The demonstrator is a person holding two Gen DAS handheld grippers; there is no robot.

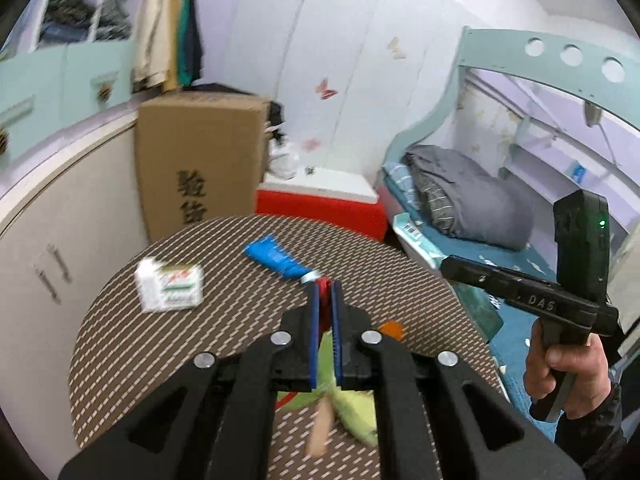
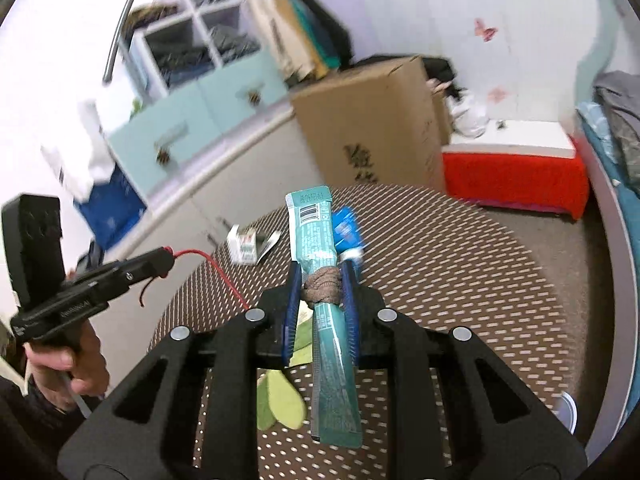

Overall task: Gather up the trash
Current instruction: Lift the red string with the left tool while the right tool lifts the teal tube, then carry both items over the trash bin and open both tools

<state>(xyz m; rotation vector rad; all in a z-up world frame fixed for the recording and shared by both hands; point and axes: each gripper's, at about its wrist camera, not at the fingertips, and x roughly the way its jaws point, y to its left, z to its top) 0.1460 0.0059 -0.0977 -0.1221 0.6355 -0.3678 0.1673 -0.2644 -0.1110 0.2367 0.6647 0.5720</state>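
Note:
My left gripper is shut on a thin red string; the string also shows in the right wrist view, trailing from that gripper's tip. My right gripper is shut on a teal wrapper tied with brown cord, held above the round table. On the table lie a blue tube, a small white box, green peel pieces and an orange bit. The blue tube and white box also show in the right wrist view.
A cardboard box and a red-sided bench stand behind the table. A bed with grey bedding is at the right. White cabinets run along the left wall.

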